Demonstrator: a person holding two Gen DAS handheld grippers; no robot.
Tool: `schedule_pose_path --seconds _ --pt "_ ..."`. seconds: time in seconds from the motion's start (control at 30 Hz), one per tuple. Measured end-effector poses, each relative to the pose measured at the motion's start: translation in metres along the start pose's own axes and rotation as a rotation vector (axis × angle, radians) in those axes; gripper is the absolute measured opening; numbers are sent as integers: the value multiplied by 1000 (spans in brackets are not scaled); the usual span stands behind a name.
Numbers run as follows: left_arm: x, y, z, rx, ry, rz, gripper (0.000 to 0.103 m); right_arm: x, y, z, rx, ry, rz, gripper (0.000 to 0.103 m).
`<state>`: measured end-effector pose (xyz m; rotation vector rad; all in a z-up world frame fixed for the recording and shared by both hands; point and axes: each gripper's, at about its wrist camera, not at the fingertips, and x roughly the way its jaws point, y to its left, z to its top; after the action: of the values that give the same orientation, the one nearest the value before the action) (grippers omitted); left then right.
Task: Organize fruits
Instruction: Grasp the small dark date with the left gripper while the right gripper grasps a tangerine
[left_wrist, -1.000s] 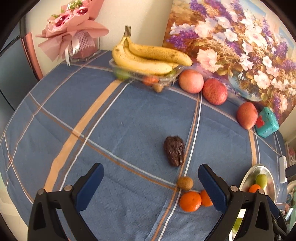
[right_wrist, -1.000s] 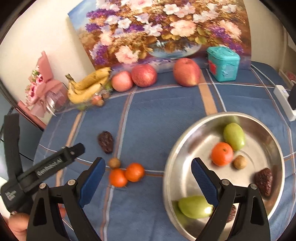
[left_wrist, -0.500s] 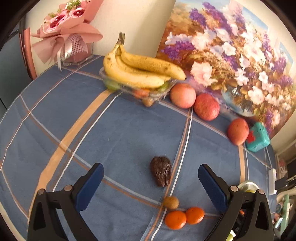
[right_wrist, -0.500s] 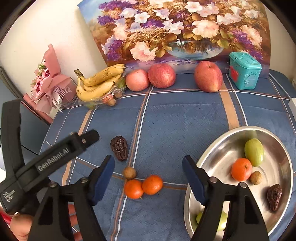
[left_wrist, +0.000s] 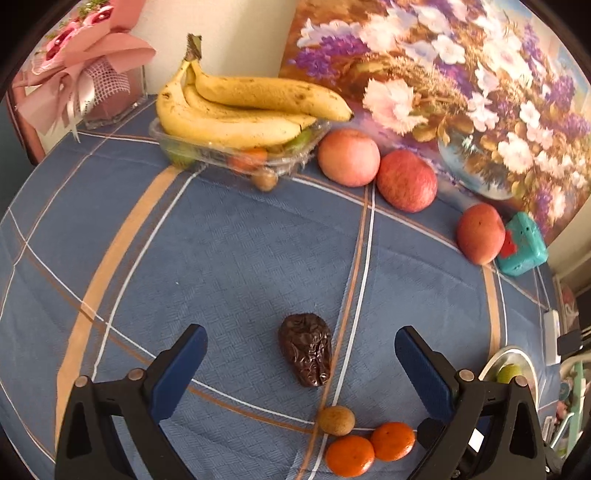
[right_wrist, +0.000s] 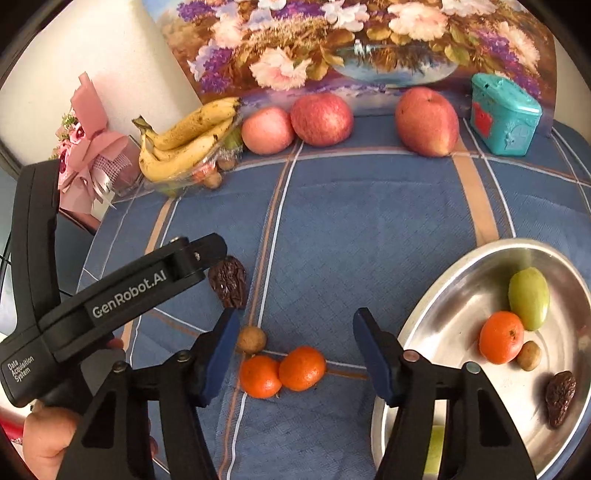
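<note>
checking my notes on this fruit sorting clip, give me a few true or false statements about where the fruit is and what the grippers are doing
1. Both grippers are open and hold nothing. True: the left gripper and the right gripper grip no fruit.
2. Two oranges lie touching on the cloth. True.
3. The metal bowl is empty. False: it holds an orange, a green fruit, a small brown fruit and a dried date.
4. The bananas lie flat on the cloth. False: they rest on a clear plastic tray.
5. The dark dried date on the cloth is ahead of the left gripper. True.
6. Only one apple stands by the painting. False: three apples do.
</note>
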<state>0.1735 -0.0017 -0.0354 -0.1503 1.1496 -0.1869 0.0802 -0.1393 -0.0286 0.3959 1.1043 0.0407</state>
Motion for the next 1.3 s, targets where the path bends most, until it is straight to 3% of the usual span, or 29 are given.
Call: schedule_pose_path --seconds 0.07,0.17,0.23,0.33,0.4,0.5,0.57,0.63,1.3 --pt "6 1 -3 1 19 -7 100 6 -2 -3 10 31 6 60" --pt "16 2 -6 8 55 -3 83 15 -3 -9 19 70 11 58" --pt "21 3 -9 6 67 -11 80 20 -4 -12 29 93 21 56" --pt "30 7 -12 -15 96 -45 63 27 -5 -16 44 124 32 49" --pt "33 10 -14 -24 111 -57 39 32 -6 -19 44 139 23 49" --pt "32 10 -17 -37 117 -86 35 34 -8 -20 55 146 29 48" --pt "30 10 -19 -28 118 -83 29 33 -9 -20 62 142 27 40" --pt "28 11 -20 -35 121 -83 29 32 -12 -21 69 138 20 34" --pt "-26 20 -57 -109 83 -145 29 -24 -17 -42 143 57 42 34"
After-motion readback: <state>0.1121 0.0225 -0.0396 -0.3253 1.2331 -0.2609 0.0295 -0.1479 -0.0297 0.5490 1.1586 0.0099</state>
